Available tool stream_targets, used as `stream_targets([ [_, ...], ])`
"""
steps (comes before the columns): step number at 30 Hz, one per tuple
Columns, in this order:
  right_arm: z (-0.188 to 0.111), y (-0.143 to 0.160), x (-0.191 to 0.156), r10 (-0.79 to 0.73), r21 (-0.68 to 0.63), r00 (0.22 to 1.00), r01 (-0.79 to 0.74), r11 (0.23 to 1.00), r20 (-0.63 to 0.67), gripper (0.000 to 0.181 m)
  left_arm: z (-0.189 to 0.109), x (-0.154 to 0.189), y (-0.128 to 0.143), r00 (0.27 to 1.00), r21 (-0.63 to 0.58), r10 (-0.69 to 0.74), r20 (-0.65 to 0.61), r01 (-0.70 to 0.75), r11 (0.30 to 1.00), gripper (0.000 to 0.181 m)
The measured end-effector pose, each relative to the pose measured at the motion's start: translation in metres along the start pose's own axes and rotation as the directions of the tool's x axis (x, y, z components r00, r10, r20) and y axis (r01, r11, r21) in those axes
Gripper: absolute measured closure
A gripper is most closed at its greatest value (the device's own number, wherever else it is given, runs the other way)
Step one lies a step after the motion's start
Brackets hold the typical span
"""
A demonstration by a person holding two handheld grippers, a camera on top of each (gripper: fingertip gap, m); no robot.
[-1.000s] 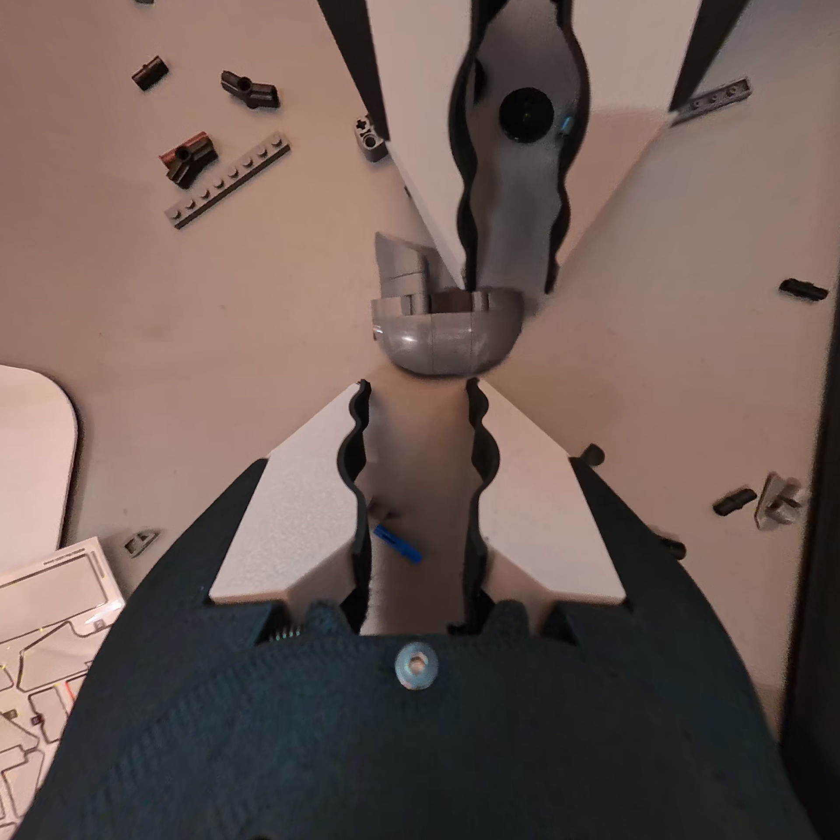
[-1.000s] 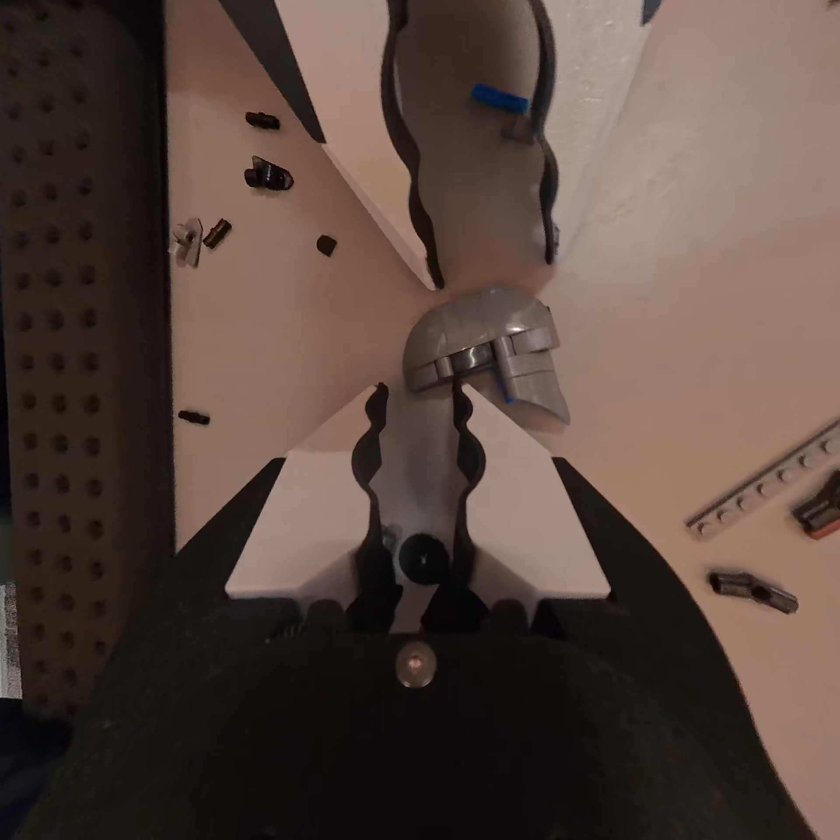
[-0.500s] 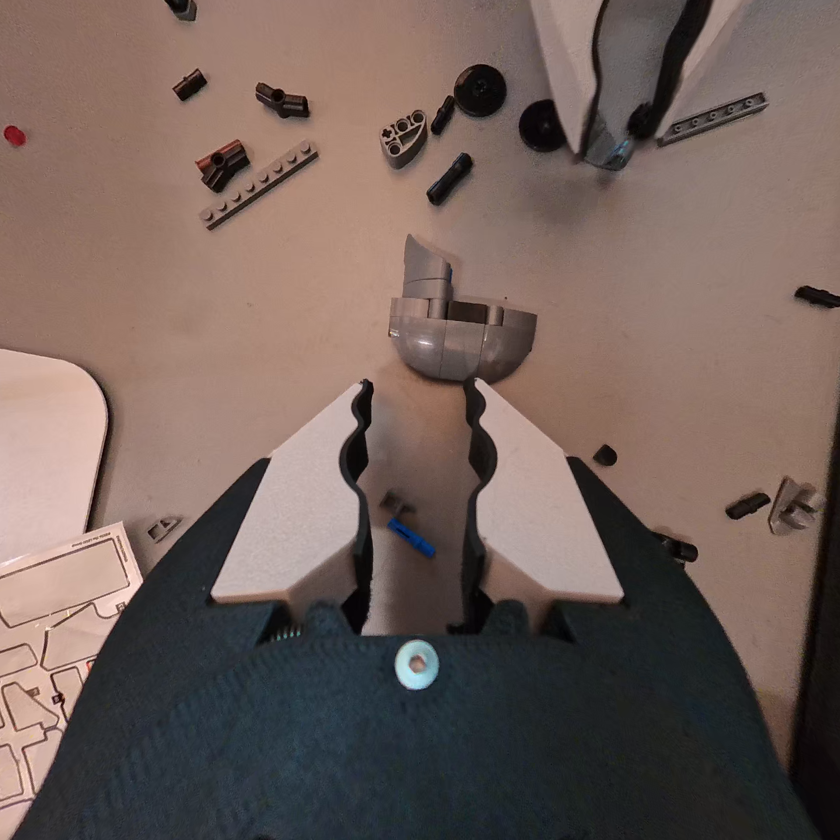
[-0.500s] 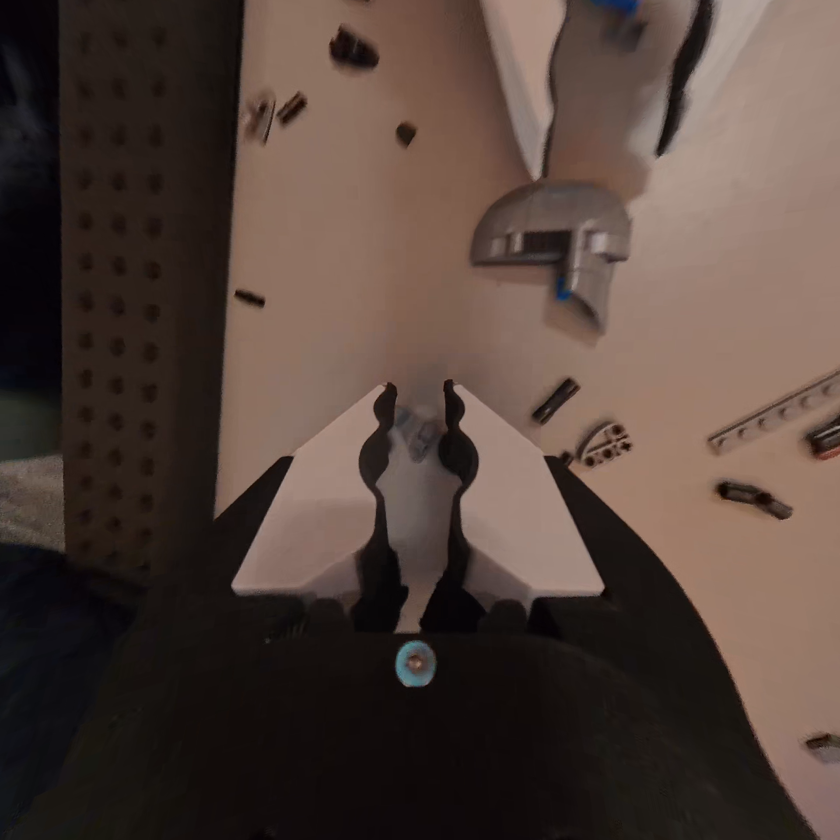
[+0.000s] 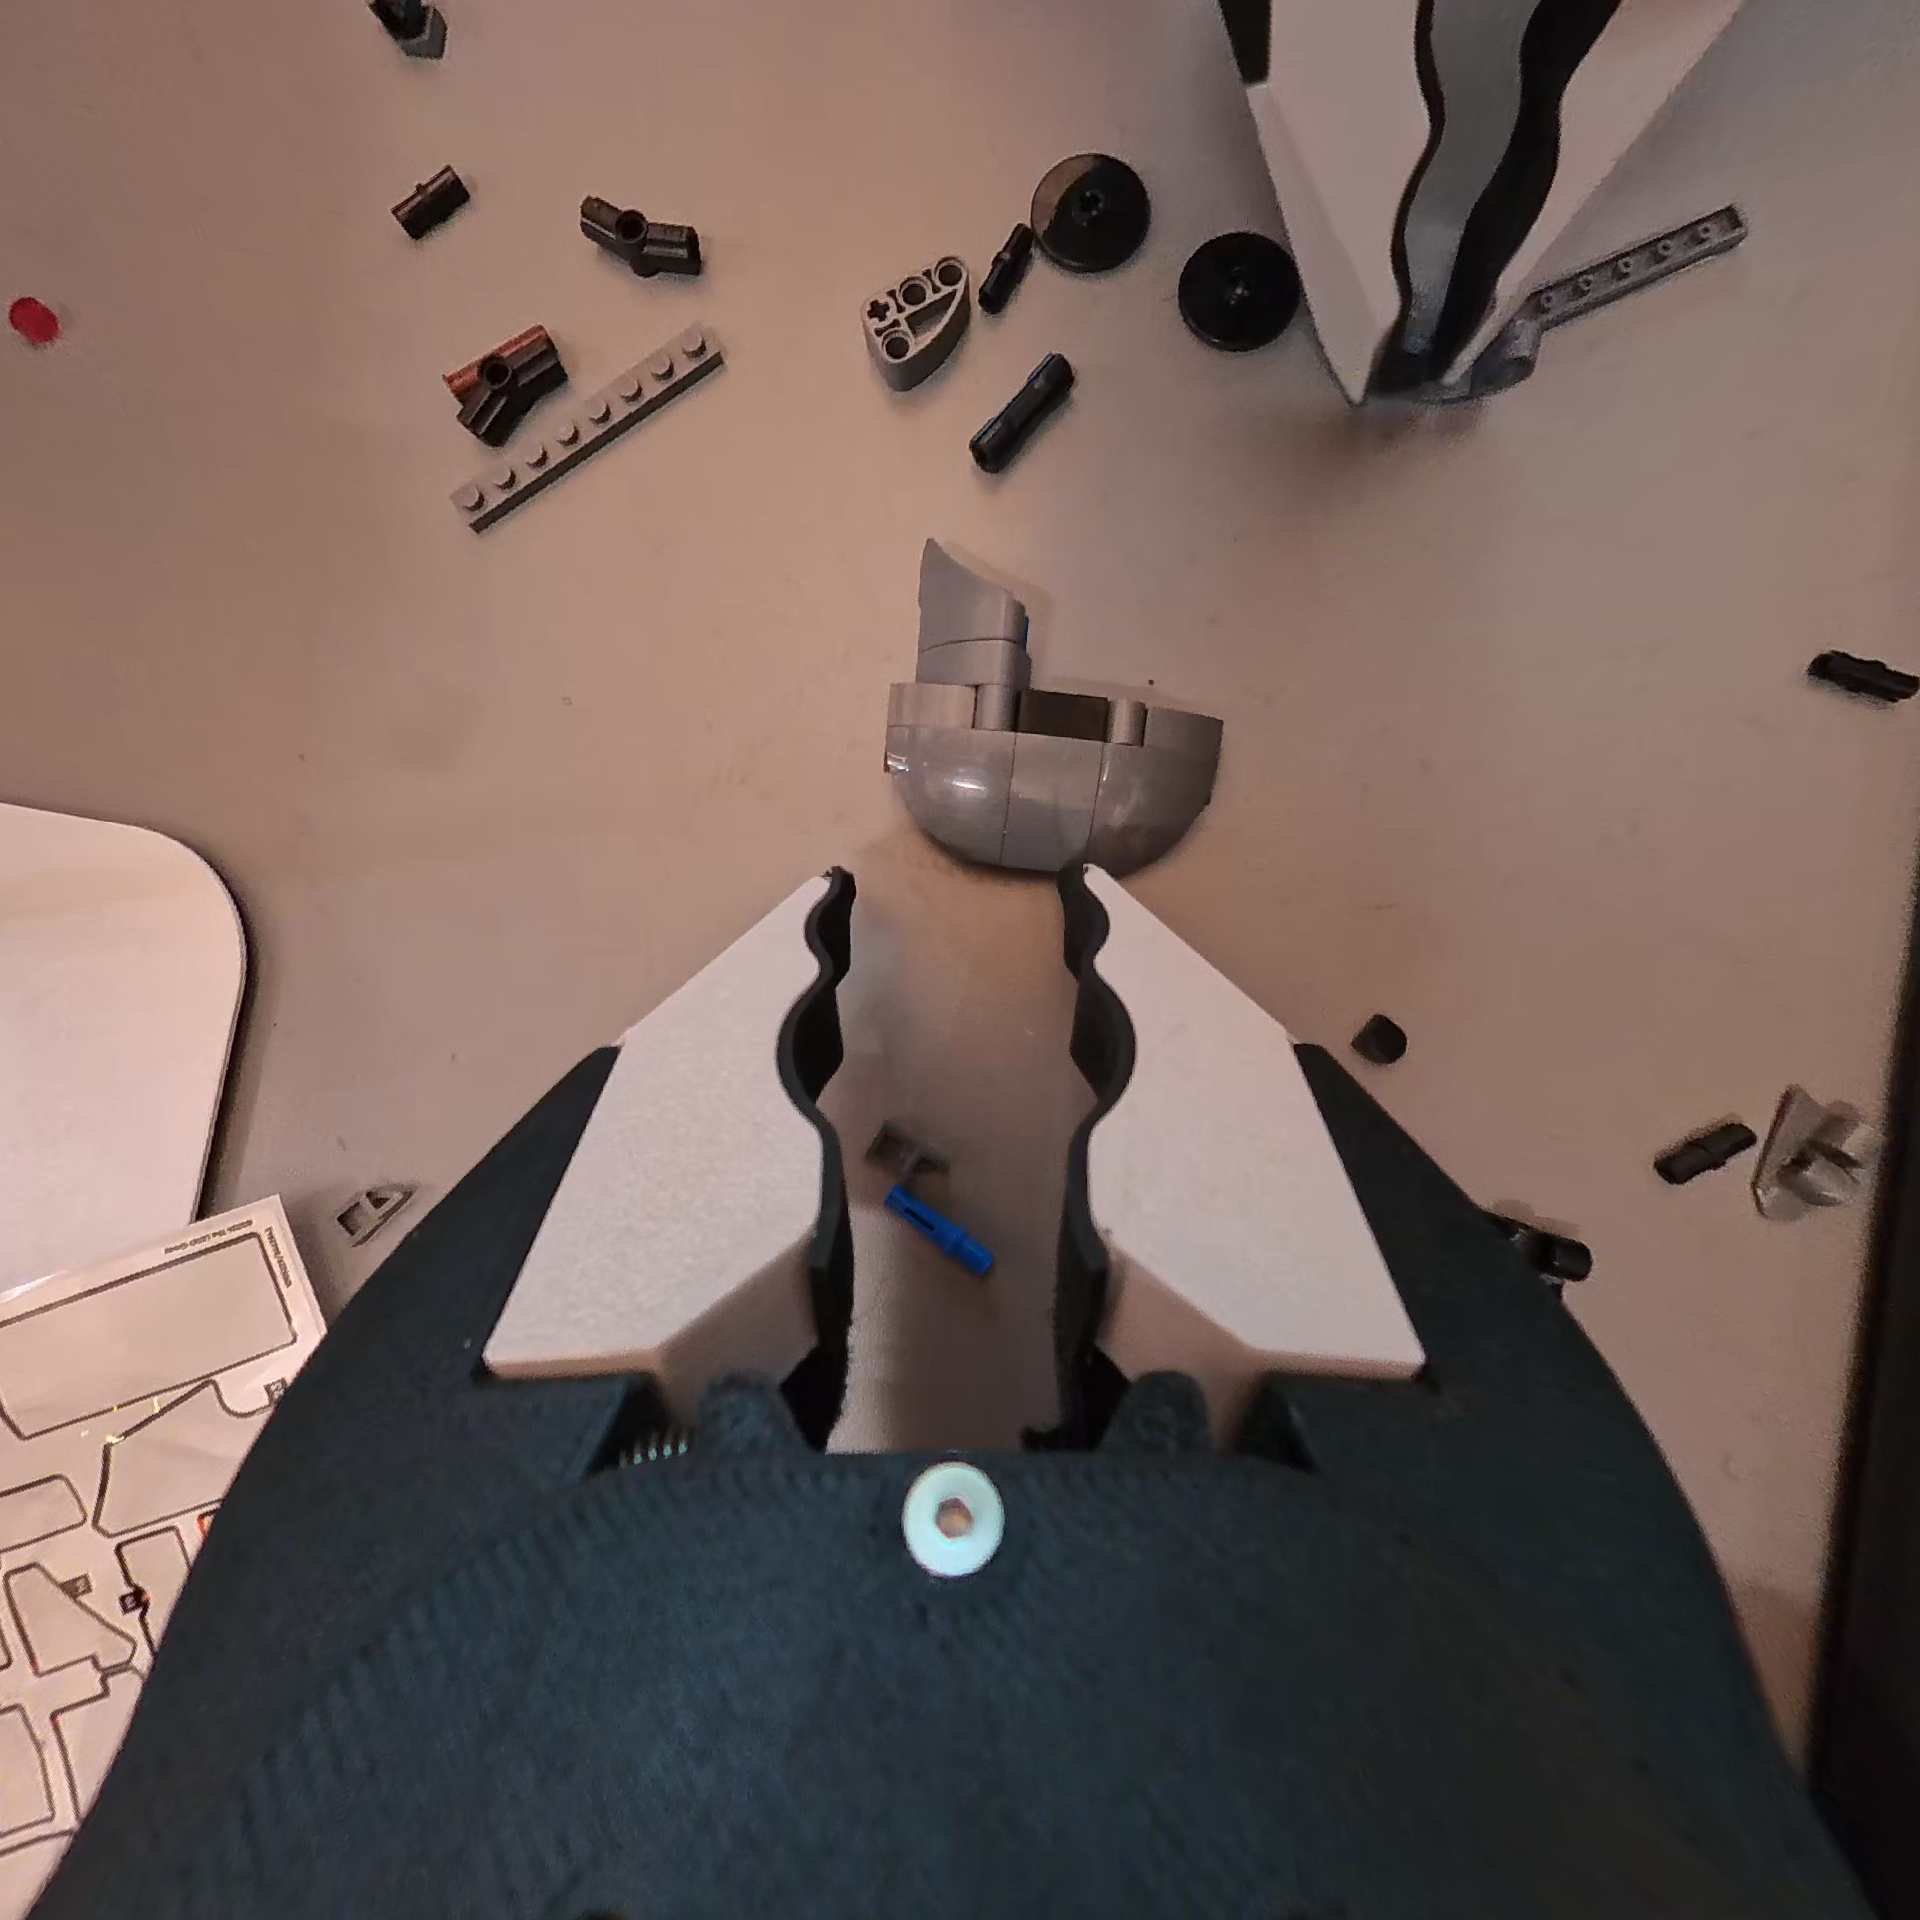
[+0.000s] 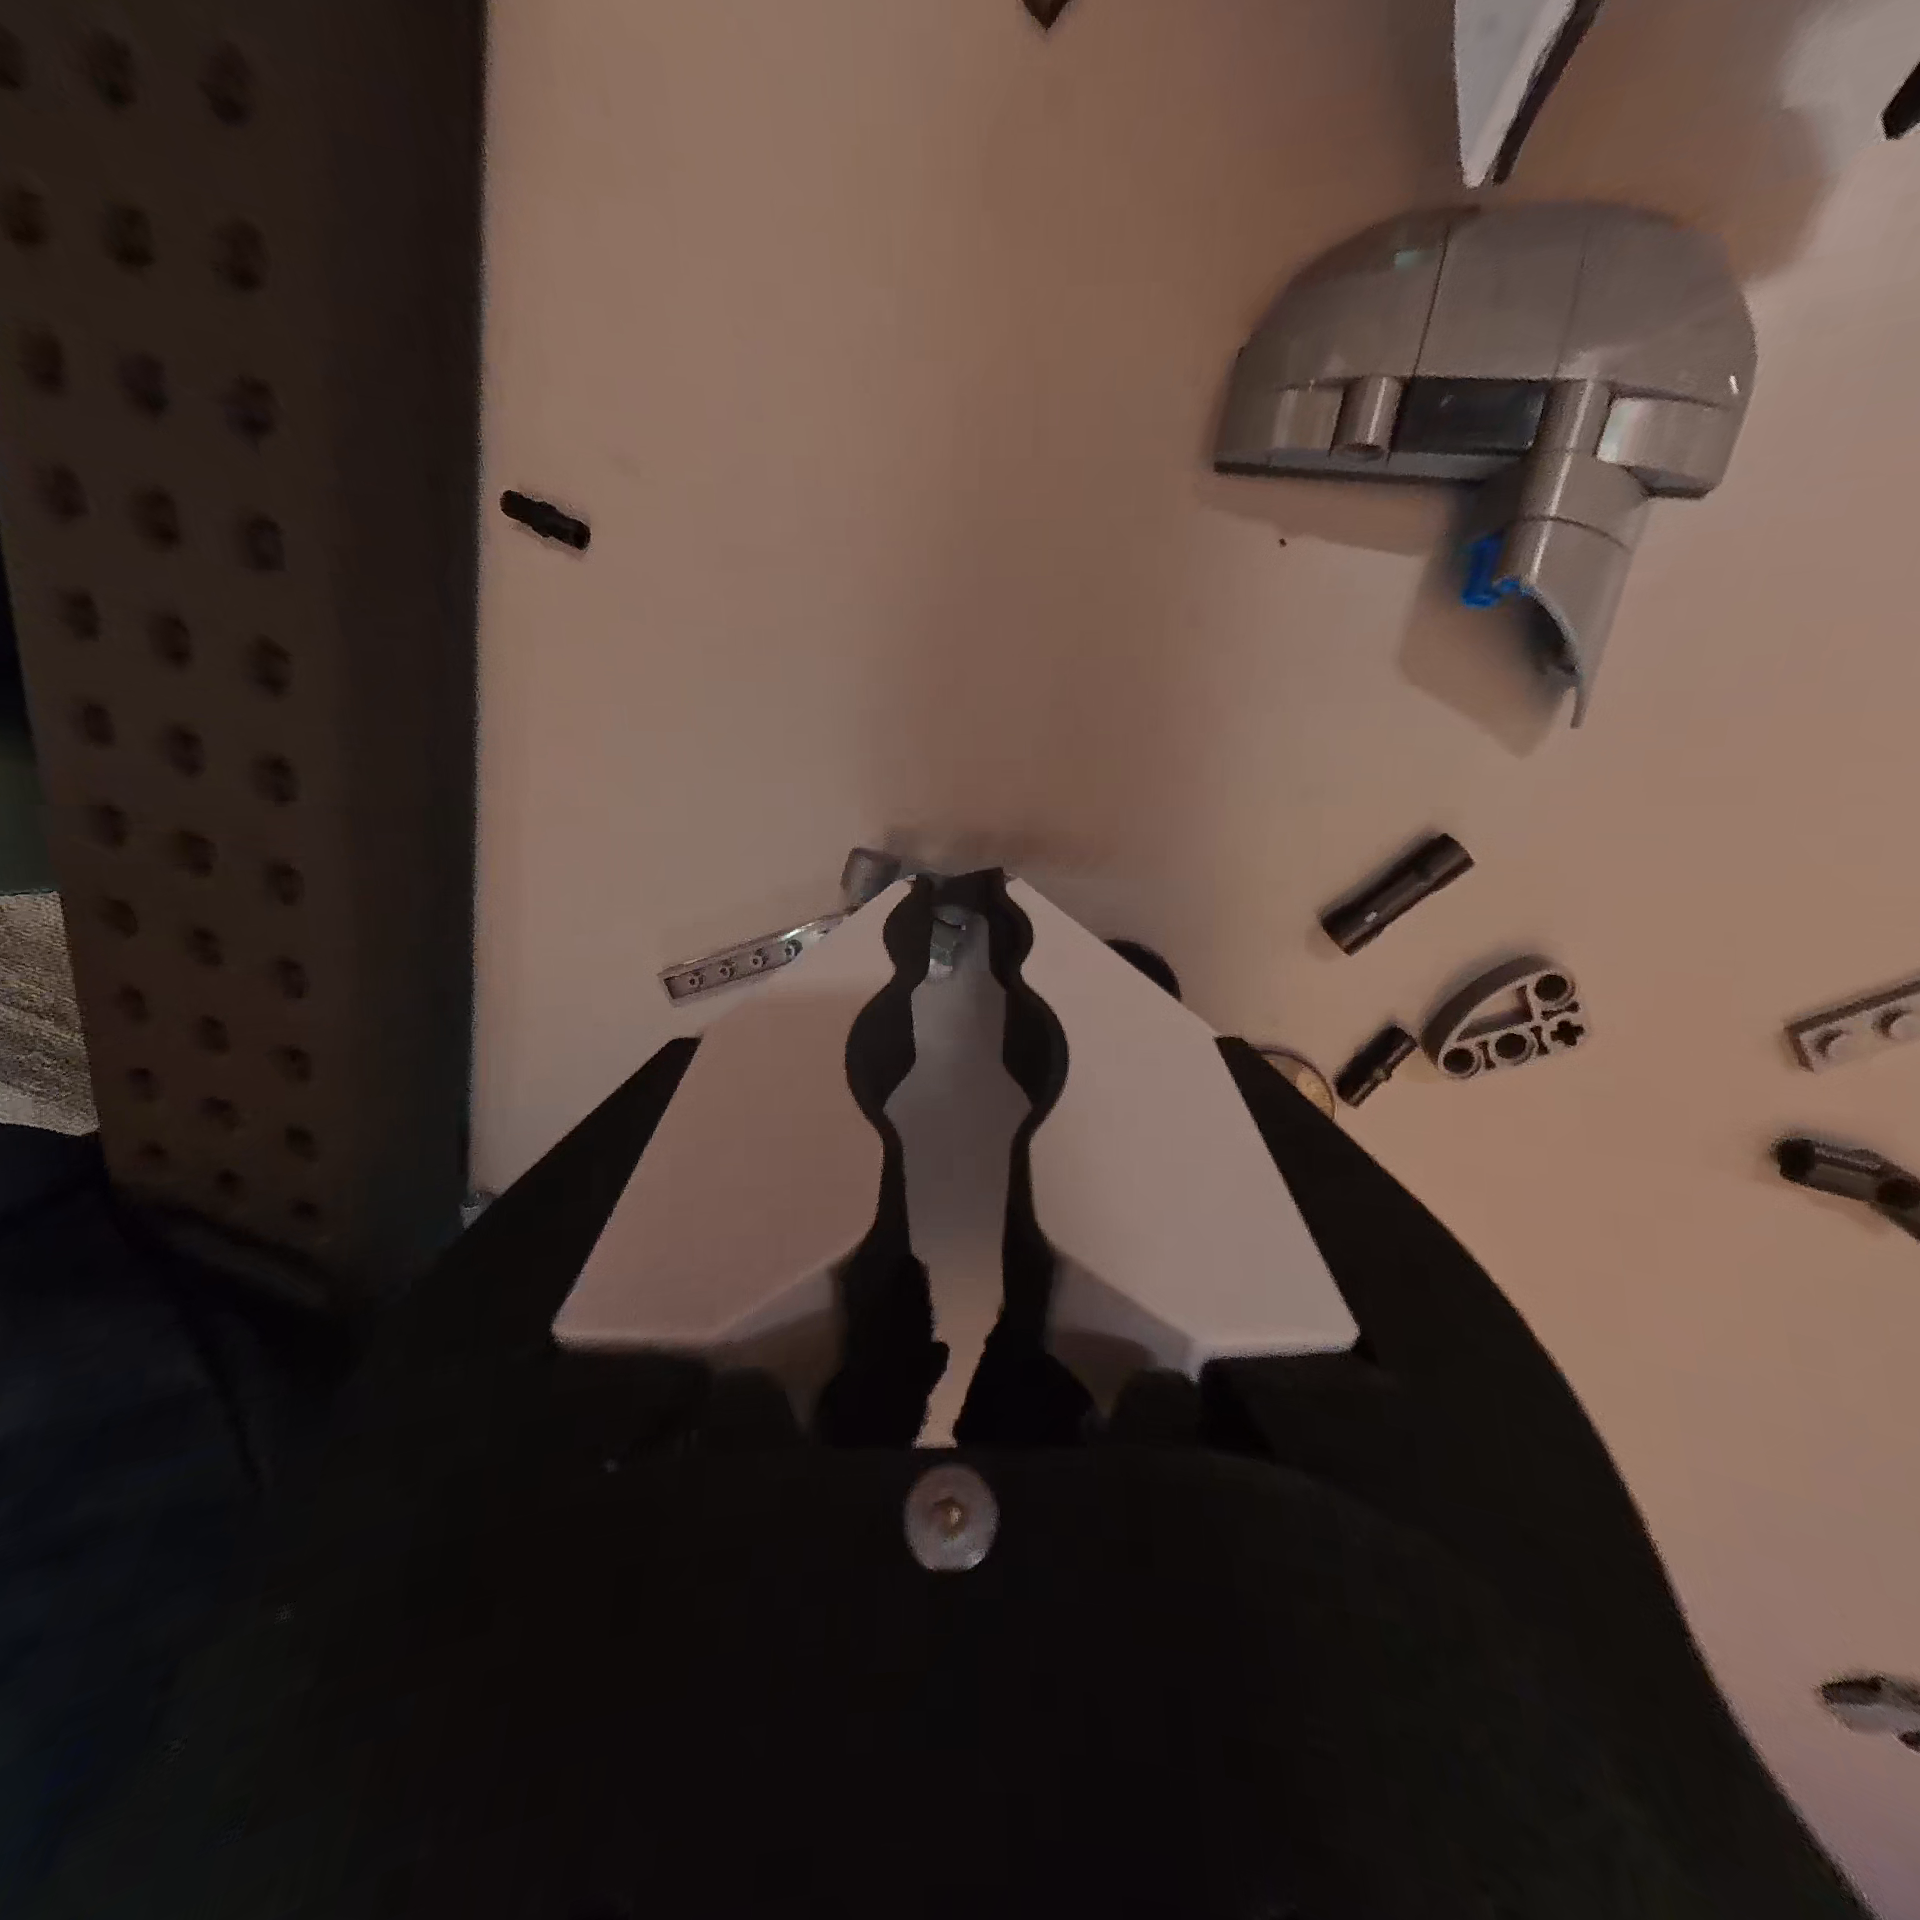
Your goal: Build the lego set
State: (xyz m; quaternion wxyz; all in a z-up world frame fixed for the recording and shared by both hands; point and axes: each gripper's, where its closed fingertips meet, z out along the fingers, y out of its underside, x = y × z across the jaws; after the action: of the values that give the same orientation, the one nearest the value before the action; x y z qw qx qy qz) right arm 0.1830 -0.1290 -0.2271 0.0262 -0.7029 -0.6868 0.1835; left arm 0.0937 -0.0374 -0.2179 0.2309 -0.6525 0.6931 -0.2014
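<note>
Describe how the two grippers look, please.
Both are alike. The left gripper has a dark textured body with a pale bolt head in the middle, and two pale wedge-shaped jaws lined with wavy black pads. The right gripper looks the same.

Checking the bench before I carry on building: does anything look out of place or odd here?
Nothing looks damaged. The loose pieces lie scattered on the table, as expected mid-build. The grey domed assembly rests alone, ungripped, just past the open left gripper. The right gripper is closed on one end of a thin grey holed piece.
</note>
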Motion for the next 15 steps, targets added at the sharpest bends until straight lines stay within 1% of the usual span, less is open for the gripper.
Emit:
stream_targets([
  [3,0.002,-0.007,0.002,-0.009,0.017,1.0,0.009,1.0,-0.009,0.173,0.0,0.0,0.0,1.0,0.001,0.001,0.0,-0.001,1.0,0.142],
  [7,0.005,-0.024,0.009,-0.016,0.067,0.999,0.019,0.998,-0.039,0.175,-0.001,0.004,-0.004,1.0,0.017,0.015,-0.011,-0.015,1.0,0.142],
  [9,0.005,-0.033,0.012,-0.017,0.096,0.998,0.022,0.995,-0.053,0.176,-0.003,0.013,-0.01,0.997,0.036,0.061,-0.037,-0.06,0.998,0.139],
  [11,0.003,-0.041,0.015,0.005,0.142,0.999,0.003,0.99,-0.051,0.177,-0.005,0.02,-0.017,0.992,0.046,0.121,-0.024,-0.12,0.992,0.141],
  [12,0.0,-0.042,0.017,0.027,0.163,0.998,-0.019,0.986,-0.048,0.178,-0.006,0.027,-0.022,0.989,0.062,0.145,-0.035,-0.142,0.988,0.142],
  [13,-0.004,-0.042,0.019,0.048,0.183,0.998,-0.039,0.982,-0.045,0.174,-0.007,0.033,-0.027,0.985,0.077,0.166,-0.046,-0.162,0.984,0.143],
  [15,-0.013,-0.04,0.024,0.073,0.218,0.996,-0.059,0.974,-0.057,0.173,-0.005,0.042,-0.032,0.977,0.082,0.207,-0.053,-0.202,0.976,0.144],
])
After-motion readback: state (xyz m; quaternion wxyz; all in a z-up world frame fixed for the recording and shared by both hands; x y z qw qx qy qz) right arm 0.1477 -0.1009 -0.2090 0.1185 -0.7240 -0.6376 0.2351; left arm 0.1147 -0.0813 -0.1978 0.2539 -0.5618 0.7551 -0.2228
